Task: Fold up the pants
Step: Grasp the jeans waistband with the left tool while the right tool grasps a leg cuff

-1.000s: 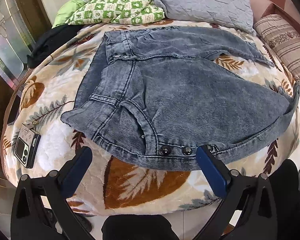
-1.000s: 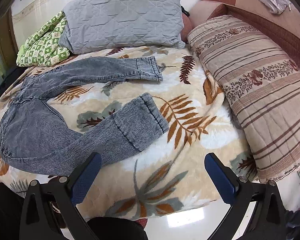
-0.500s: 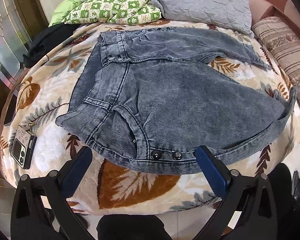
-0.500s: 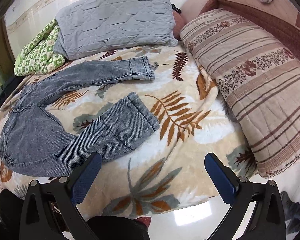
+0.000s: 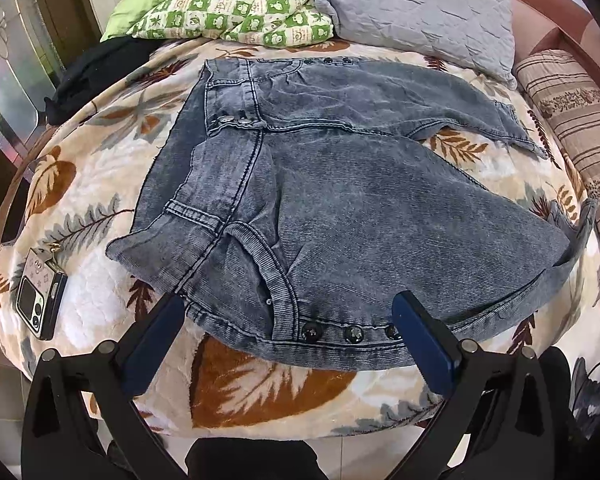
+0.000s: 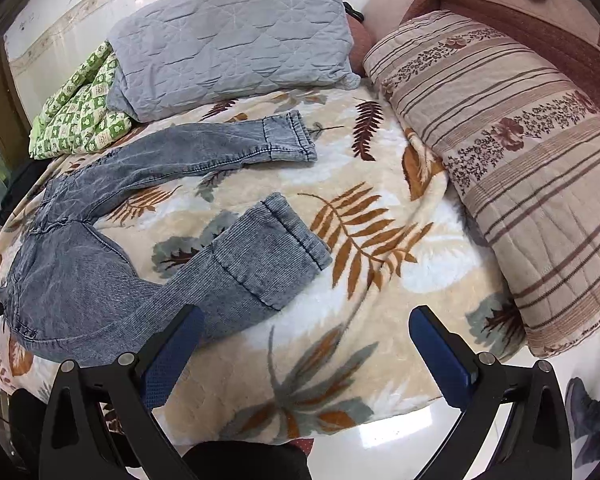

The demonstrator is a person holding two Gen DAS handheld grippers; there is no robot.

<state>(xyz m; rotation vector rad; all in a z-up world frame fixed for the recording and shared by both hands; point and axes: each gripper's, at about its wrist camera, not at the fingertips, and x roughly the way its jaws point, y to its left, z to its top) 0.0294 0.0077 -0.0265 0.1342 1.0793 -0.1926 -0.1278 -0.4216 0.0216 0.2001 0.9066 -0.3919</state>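
Observation:
Grey-blue denim pants (image 5: 340,208) lie spread flat on the leaf-patterned blanket (image 5: 260,384), waistband to the left, legs running right. My left gripper (image 5: 288,312) is open and empty, its blue fingers straddling the near waist edge with the dark buttons (image 5: 332,332). In the right wrist view the same pants (image 6: 100,280) show both legs apart, the near cuff (image 6: 292,236) and the far cuff (image 6: 288,136). My right gripper (image 6: 304,324) is open and empty, just short of the near leg, over the blanket (image 6: 360,340).
A phone (image 5: 40,300) lies on the blanket at the left edge. A grey pillow (image 6: 232,36), a green checked quilt (image 5: 236,0) and black cloth (image 5: 96,68) sit at the back. A striped bolster (image 6: 520,168) runs along the right. The bed's near edge drops to a white floor (image 6: 400,440).
Both grippers have shifted slightly relative to the bed. The left view has tilted so more of the far waistband shows. The pants have not moved. Both grippers stay open.

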